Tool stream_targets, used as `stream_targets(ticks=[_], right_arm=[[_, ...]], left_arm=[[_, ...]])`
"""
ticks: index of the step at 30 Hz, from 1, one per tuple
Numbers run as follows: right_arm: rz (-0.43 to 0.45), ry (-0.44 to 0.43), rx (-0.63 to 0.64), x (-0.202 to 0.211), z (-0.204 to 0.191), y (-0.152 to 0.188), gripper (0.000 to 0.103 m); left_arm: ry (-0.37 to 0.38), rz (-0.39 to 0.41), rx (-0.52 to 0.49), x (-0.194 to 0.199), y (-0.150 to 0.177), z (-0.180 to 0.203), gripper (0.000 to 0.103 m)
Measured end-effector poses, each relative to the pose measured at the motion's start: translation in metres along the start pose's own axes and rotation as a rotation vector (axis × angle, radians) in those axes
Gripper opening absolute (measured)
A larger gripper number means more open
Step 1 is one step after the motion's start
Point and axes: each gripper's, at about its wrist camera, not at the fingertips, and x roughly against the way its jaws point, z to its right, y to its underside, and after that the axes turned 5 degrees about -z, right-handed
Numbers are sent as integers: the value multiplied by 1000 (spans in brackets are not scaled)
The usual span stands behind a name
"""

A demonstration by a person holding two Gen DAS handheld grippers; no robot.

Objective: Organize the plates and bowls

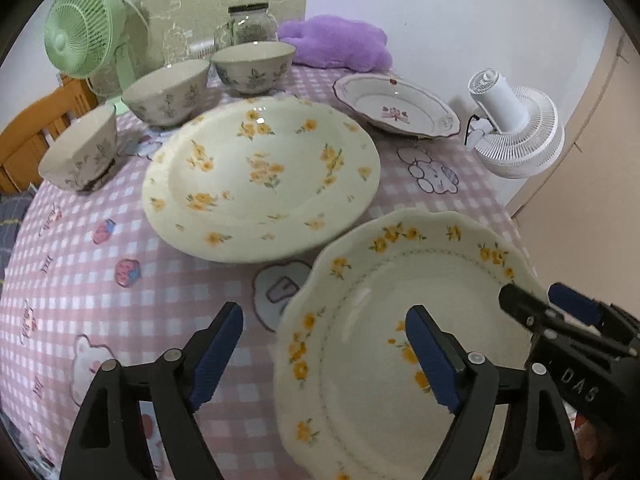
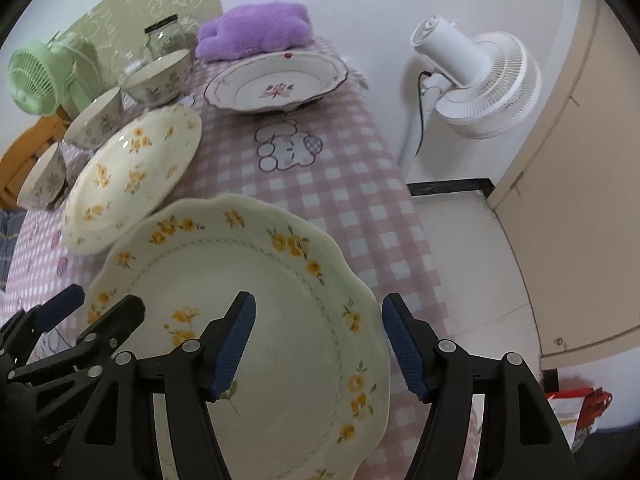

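Observation:
A scalloped cream plate with yellow flowers [image 1: 380, 360] [image 2: 256, 300] lies at the table's near right corner. My left gripper [image 1: 324, 352] is open, its jaws straddling the plate's left rim. My right gripper [image 2: 318, 344] is open, its jaws straddling the plate's right rim; it also shows in the left wrist view [image 1: 560, 312]. A larger round yellow-flowered plate [image 1: 260, 176] [image 2: 128, 176] lies beyond. A white plate with purple trim [image 1: 396, 108] [image 2: 276, 84] lies at the far right. Three floral bowls [image 1: 168, 92] [image 2: 96, 118] stand in a row along the far left.
A pink checked cloth [image 1: 80, 280] covers the table. A green fan [image 1: 80, 32], a glass jar [image 1: 250, 20] and a purple plush [image 1: 340, 42] stand at the back. A white fan [image 2: 476, 80] stands on the floor to the right, beyond the table's edge. A wooden chair [image 1: 32, 136] is on the left.

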Motion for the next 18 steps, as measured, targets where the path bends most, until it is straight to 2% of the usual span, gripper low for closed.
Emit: stream_targets(ticks=[10,18], right_arm=[[74,2,-13,32,-41,-5,74],[94,18,-39,46,-86,-9,74]], left_arm=[[16,54,-48,32,-9,-36,86],[17,53,-68,47,-20,-78,86]])
